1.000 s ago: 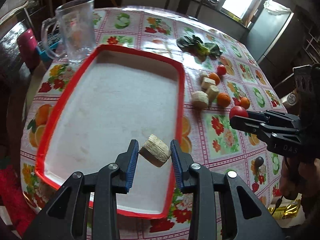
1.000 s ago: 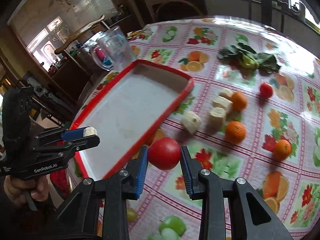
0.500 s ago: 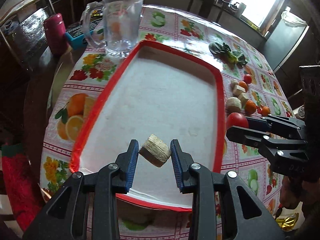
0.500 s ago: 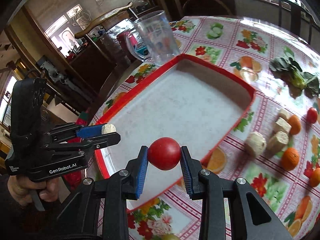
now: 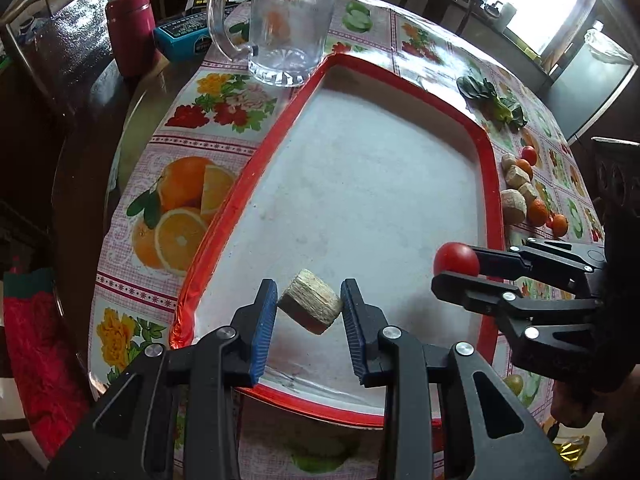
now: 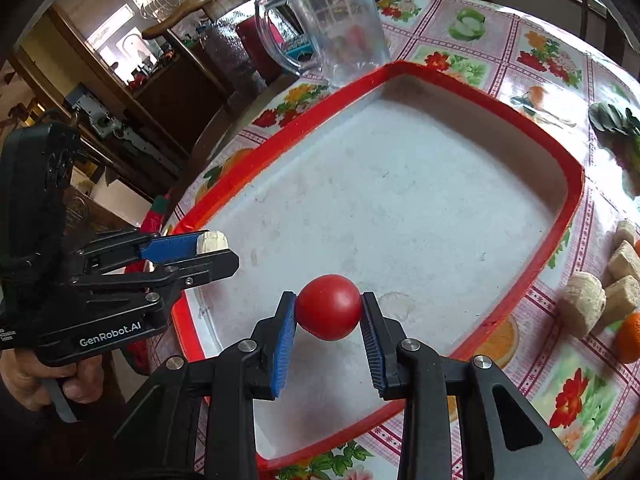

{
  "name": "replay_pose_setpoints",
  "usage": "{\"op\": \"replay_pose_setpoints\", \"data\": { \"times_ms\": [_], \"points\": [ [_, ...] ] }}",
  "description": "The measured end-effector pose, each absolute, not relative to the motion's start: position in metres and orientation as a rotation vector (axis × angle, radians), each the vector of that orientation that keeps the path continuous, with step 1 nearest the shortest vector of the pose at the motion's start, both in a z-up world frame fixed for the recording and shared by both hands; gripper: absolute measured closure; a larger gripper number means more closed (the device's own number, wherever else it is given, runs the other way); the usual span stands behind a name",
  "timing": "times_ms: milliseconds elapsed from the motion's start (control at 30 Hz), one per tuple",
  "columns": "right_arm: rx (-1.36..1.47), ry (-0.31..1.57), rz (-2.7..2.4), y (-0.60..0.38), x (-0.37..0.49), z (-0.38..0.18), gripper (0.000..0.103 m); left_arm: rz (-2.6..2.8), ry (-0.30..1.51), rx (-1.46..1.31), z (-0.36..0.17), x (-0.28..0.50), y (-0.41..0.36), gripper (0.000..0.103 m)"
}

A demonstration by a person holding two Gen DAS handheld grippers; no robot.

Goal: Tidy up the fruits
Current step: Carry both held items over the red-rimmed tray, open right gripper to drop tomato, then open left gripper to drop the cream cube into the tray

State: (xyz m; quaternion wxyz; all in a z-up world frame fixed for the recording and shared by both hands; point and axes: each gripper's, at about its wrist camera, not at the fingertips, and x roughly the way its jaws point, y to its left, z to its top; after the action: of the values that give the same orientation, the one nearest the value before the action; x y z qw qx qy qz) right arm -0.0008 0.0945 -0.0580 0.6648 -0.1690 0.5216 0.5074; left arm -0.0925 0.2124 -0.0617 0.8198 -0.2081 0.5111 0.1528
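Observation:
A red-rimmed white tray (image 5: 256, 168) lies on the fruit-print table; it also shows in the right wrist view (image 6: 472, 92). My left gripper (image 5: 309, 307) is shut on a beige cut fruit chunk (image 5: 311, 306) and holds it above the tray's near end; this chunk also shows in the right wrist view (image 6: 212, 241). My right gripper (image 6: 329, 308) is shut on a red tomato (image 6: 329, 307) above the tray's near part; the tomato shows in the left wrist view (image 5: 456, 259) at the tray's right rim.
A clear glass pitcher (image 5: 280, 20) stands at the tray's far left corner. Beige chunks (image 5: 514, 205), oranges (image 5: 538, 212) and a small tomato (image 5: 529, 155) lie right of the tray, with leafy greens (image 5: 492, 98) beyond. A maroon cup (image 5: 132, 30) stands off the table at left.
Both grippers have moved left and forward with their fruit; each now hangs over the tray's near end. The right gripper with the tomato has crossed the tray's right rim.

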Motion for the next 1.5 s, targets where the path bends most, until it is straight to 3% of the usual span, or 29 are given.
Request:
{"op": "replay_pose_setpoints", "data": {
  "times_ms": [267, 367, 533, 667, 1500],
  "points": [
    [-0.424, 1.188, 1.134, 0.101, -0.004, -0.069, 0.068, 0.326, 1.122, -0.421, -0.075, -0.091, 0.210, 0.072],
    [-0.412, 1.185, 1.135, 0.099, -0.004, -0.065, 0.061, 0.337, 1.136, -0.414, -0.075, -0.090, 0.209, 0.072],
    [-0.359, 1.158, 1.138, 0.085, -0.001, -0.047, 0.058, 0.355, 1.139, -0.427, -0.069, -0.091, 0.212, 0.072],
    [-0.305, 1.127, 1.130, 0.066, 0.003, -0.028, 0.053, 0.365, 1.112, -0.412, -0.054, -0.094, 0.210, 0.062],
    [-0.059, 1.095, 0.815, -0.118, 0.061, 0.001, 0.052, 0.153, 1.057, -0.300, -0.010, -0.032, 0.107, 0.060]
  ]
}}
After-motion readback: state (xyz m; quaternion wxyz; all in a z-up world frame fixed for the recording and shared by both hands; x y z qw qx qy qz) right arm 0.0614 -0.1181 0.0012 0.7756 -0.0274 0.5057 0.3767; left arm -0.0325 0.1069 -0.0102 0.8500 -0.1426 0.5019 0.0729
